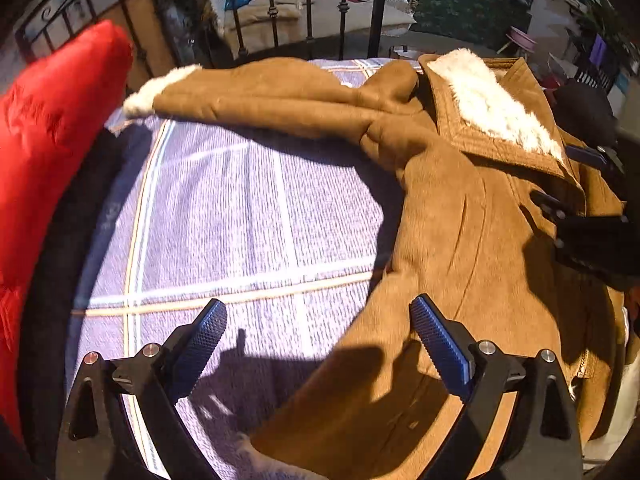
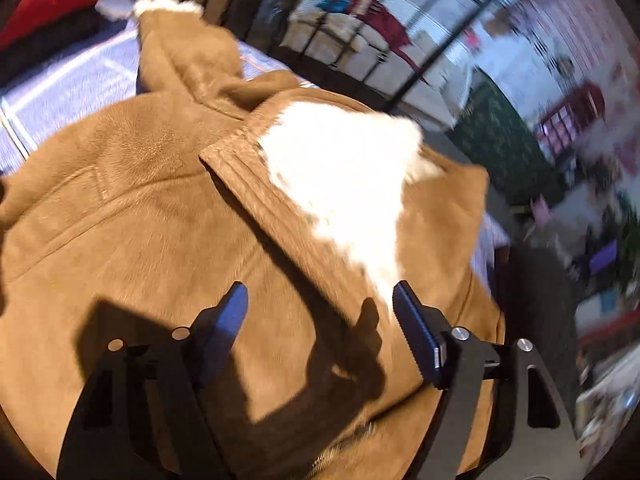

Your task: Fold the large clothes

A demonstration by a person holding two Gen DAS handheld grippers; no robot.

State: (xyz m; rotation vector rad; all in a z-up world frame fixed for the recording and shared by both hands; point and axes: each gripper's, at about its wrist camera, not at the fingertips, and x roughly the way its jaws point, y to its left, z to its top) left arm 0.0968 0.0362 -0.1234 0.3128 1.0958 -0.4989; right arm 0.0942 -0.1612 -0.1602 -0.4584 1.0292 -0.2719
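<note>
1. Shearling coat, tan suede with a white fleece collar, lies spread on a lilac plaid bedspread; one sleeve stretches toward the iron bed rail, ending in a white fleece cuff.
2. Left gripper hovers over the coat's lower edge, fingers spread wide and grasping nothing; one finger is above the bedspread, the other above the suede.
3. Right gripper hovers above the coat's chest near the collar, fingers likewise released and empty; it also shows at the right edge of the left view.
4. Red pillow sits beside the bedspread's far-left edge.
</note>
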